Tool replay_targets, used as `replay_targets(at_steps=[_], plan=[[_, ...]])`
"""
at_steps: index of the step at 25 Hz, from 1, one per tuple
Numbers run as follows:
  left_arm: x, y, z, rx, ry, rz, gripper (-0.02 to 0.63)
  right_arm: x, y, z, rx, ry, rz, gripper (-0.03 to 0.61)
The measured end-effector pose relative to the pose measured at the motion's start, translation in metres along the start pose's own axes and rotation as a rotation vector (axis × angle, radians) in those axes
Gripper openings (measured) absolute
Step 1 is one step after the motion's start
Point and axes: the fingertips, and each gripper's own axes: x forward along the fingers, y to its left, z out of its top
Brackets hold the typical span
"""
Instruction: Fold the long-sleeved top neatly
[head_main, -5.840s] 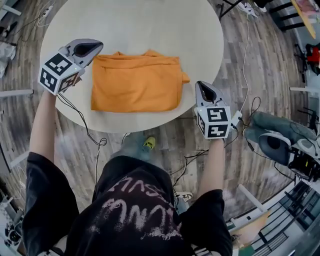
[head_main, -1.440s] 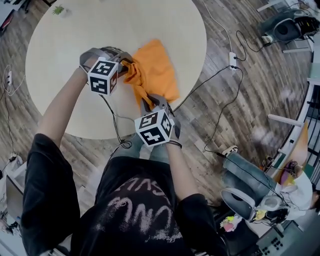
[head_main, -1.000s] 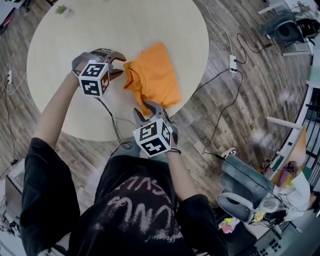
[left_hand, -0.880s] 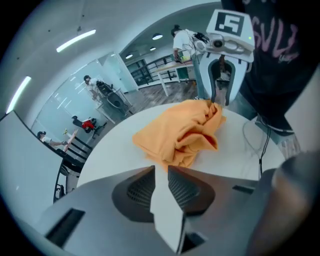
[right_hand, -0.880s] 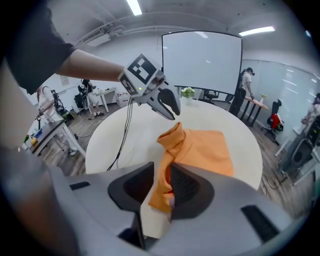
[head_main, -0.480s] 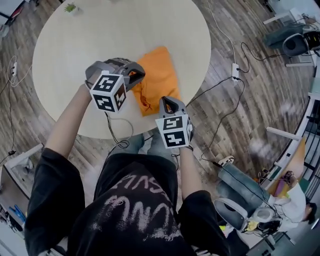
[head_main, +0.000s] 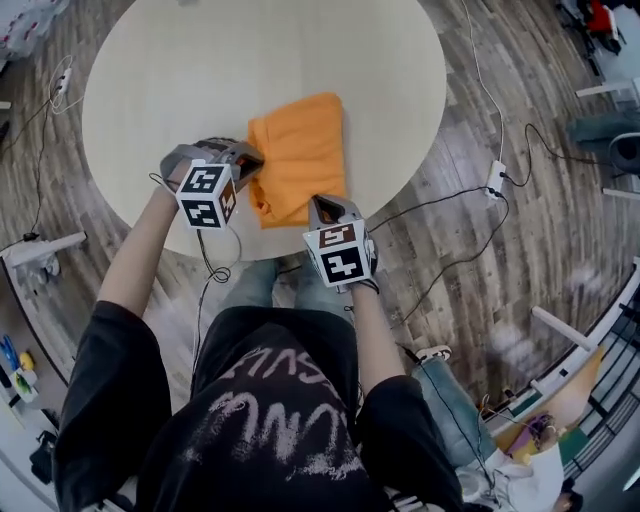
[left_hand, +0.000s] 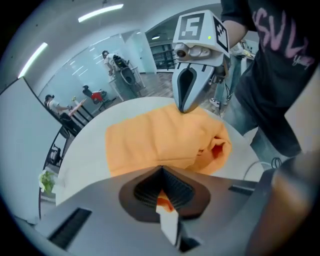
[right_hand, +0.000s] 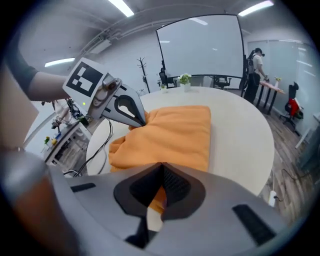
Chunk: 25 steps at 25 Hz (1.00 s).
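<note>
- The orange long-sleeved cloth top (head_main: 300, 150) lies folded into a rough rectangle at the middle of the head view. It sits on the near part of the round pale counter (head_main: 180, 60), with its lower edge close to the rim.
- The left hand-held gripper (head_main: 250, 162) has its jaws together on the top's bunched left edge. The right hand-held gripper (head_main: 322, 204) is clamped on the lower right corner.
- Both pinches look shallow and may catch only some layers. A lift could then peel the fold open, and uneven pulling could skew it or drag it over the nearby rim.
- Each gripper view shows a sliver of orange between its own closed jaws, which the head view hides beneath the grippers. The left gripper view also shows a puckered, loose end.
- Only the head view shows how close the rim is.
</note>
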Motion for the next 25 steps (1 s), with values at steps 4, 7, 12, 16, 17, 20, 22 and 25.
replay_targets(at_steps=[4, 7, 12, 16, 17, 20, 22, 25], plan=[[0.014, -0.004, -0.013, -0.139, 0.06, 0.041, 0.011, 0.01, 0.002, -0.01, -0.023, 0.03, 0.116, 0.006], [0.008, 0.003, -0.015, -0.248, 0.064, 0.108, 0.012, 0.008, 0.001, -0.007, -0.067, 0.03, 0.175, 0.006], [-0.026, 0.009, -0.023, -0.504, 0.005, 0.263, 0.012, -0.011, -0.011, 0.009, -0.104, -0.034, 0.201, 0.006], [-0.065, 0.01, -0.03, -0.713, -0.099, 0.409, 0.012, -0.03, -0.023, 0.035, -0.086, -0.12, 0.173, 0.006], [-0.073, 0.009, -0.032, -0.761, -0.127, 0.441, 0.011, -0.033, -0.026, 0.041, -0.091, -0.141, 0.162, 0.005], [-0.092, 0.009, -0.033, -0.873, -0.212, 0.514, 0.011, -0.043, -0.036, 0.063, -0.115, -0.206, 0.13, 0.005], [-0.103, 0.01, -0.033, -0.919, -0.261, 0.568, 0.011, -0.049, -0.044, 0.077, -0.122, -0.248, 0.1, 0.006], [-0.129, 0.002, -0.025, -0.968, -0.34, 0.676, 0.011, -0.066, -0.05, 0.085, -0.118, -0.301, 0.048, 0.006]])
